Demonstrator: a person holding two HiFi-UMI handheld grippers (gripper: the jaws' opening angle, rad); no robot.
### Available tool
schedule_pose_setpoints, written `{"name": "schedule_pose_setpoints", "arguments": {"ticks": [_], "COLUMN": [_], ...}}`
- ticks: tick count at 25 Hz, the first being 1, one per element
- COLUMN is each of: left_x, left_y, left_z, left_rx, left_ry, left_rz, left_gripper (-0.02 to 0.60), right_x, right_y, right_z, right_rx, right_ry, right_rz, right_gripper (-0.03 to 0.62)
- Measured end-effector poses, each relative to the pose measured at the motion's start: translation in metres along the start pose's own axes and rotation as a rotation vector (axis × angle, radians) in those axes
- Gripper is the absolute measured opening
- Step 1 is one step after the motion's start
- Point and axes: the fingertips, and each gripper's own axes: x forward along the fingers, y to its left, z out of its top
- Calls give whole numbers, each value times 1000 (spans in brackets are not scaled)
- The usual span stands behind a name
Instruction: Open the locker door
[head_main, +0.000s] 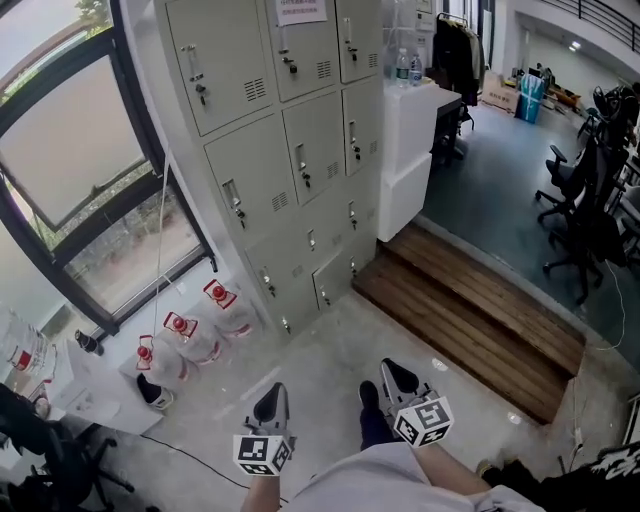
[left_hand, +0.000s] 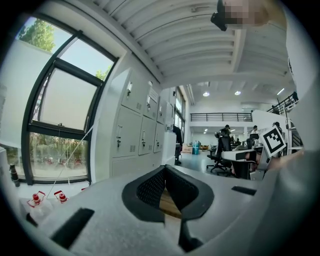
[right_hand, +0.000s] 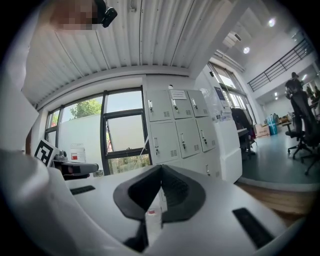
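A grey bank of lockers (head_main: 290, 150) stands ahead of me, every door closed, each with a small handle and lock. It also shows in the left gripper view as the lockers (left_hand: 132, 130) and in the right gripper view as the lockers (right_hand: 180, 125). My left gripper (head_main: 272, 395) is held low near my body, well short of the lockers, its jaws (left_hand: 164, 170) meeting at the tips with nothing between them. Beside it, my right gripper (head_main: 393, 370) is also shut and empty, pointing toward the lockers (right_hand: 161, 170).
Several water jugs with red caps (head_main: 190, 340) lie on the floor left of the lockers, under a large window (head_main: 80, 150). A wooden step (head_main: 470, 310) runs at the right, below a white cabinet (head_main: 410, 140). Office chairs (head_main: 580, 200) stand far right.
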Motion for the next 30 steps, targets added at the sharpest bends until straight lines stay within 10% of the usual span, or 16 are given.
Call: {"name": "schedule_pose_setpoints", "arguments": {"ticks": [17, 30], "left_x": [320, 402], "left_y": [124, 193], "left_z": [76, 96], "left_rx": [20, 15], "left_ry": [-39, -38], "left_rz": [158, 179], "left_gripper": [3, 3], "right_x": [340, 453], "right_y": [-148, -167], "right_z": [49, 72], "right_rx": [-41, -22], "right_ry": [45, 38], "right_rz": [276, 254], "right_gripper": [14, 15]}}
